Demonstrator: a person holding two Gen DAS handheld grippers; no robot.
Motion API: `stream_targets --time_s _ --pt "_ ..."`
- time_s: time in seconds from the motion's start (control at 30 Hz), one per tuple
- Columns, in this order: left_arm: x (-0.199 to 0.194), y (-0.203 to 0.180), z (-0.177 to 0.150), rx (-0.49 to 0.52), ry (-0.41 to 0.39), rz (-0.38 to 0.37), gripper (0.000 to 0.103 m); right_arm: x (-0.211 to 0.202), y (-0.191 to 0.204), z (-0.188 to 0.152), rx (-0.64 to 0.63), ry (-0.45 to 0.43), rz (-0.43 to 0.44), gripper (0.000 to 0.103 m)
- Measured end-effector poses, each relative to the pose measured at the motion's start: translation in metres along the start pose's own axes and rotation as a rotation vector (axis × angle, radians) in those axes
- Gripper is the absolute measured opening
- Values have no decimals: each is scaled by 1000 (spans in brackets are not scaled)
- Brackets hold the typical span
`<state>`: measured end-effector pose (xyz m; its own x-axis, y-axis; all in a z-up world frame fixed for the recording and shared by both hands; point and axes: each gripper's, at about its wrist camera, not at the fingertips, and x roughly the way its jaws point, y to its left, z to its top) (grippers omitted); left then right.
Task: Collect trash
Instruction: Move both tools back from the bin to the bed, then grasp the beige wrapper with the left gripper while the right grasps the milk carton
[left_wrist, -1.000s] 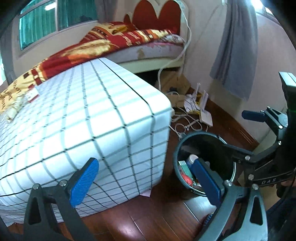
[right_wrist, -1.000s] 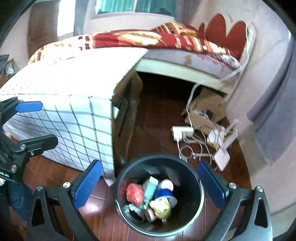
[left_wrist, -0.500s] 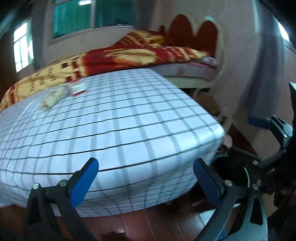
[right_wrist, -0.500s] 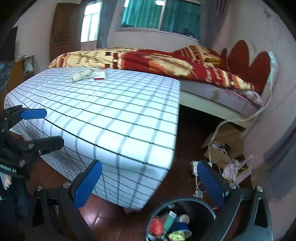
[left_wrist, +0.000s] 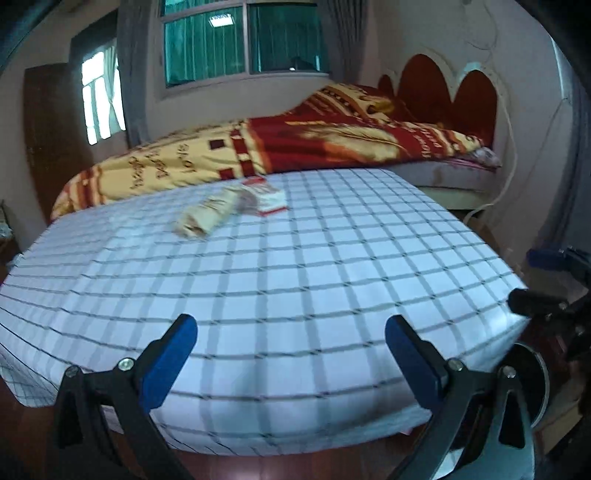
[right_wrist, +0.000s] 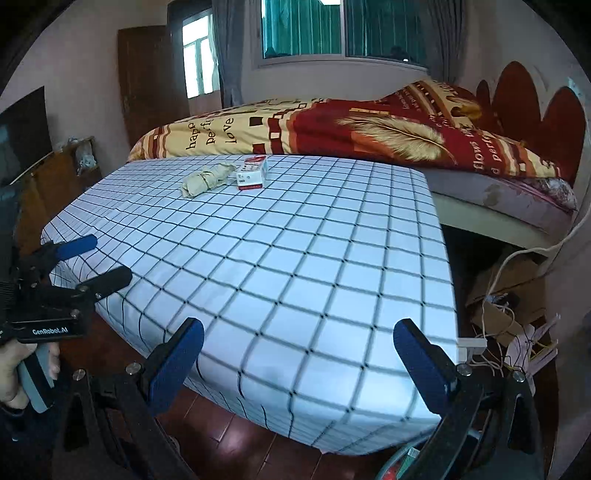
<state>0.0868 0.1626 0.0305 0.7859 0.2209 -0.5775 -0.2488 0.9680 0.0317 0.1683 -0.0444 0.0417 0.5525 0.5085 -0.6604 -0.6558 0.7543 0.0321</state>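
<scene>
Left tool (left_wrist: 290, 343): blue pads spread wide, nothing between them, held low at the near edge of the checked surface (left_wrist: 295, 280). Also seen from the side at the left margin of the right wrist view (right_wrist: 92, 258), gripped by a hand (right_wrist: 14, 373).

Right tool (right_wrist: 297, 349): pads spread wide, empty, at the near corner of the same surface. Appears at the right margin of the left wrist view (left_wrist: 532, 280).

Crumpled beige wrapper (right_wrist: 207, 179): lies on the far part of the surface, toward the bed (right_wrist: 369, 125); blurred in the left wrist view.

Red-and-white carton (right_wrist: 253, 173): lies flat, just beside the wrapper on its bed side; whether they touch cannot be told.

Trash bin: the left wrist view shows only a rim arc (left_wrist: 539, 384) on the floor beyond the surface's right near corner. The right wrist view shows a sliver of its contents (right_wrist: 402, 461) beneath the surface's near corner.

Cables and cardboard (right_wrist: 506, 306): on the floor right of the surface, shown clearly in the right wrist view only.
</scene>
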Motion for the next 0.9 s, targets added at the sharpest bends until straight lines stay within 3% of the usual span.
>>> stream_targets --time_s 0.17,0.33,0.57,0.77,0.8,0.83,0.87,0.9 --pt "21 39 26 40 -48 47 99 36 11 42 -25 3 16 103" --pt "75 82 61 48 -40 54 93 94 17 86 -29 42 59 103" --pt "171 121 87 34 79 32 87 195 35 149 -77 102 117 92" --pt "220 127 99 52 190 -67 80 250 58 169 -164 158 151 88" --pt "226 127 101 50 205 -83 77 258 61 170 -174 168 156 87" --pt "231 127 102 40 221 -107 65 266 65 170 -181 176 161 87" --pt "237 128 103 30 245 -148 42 271 67 170 -183 181 163 86" --pt "239 128 103 25 258 -151 40 278 70 171 -184 185 167 86"
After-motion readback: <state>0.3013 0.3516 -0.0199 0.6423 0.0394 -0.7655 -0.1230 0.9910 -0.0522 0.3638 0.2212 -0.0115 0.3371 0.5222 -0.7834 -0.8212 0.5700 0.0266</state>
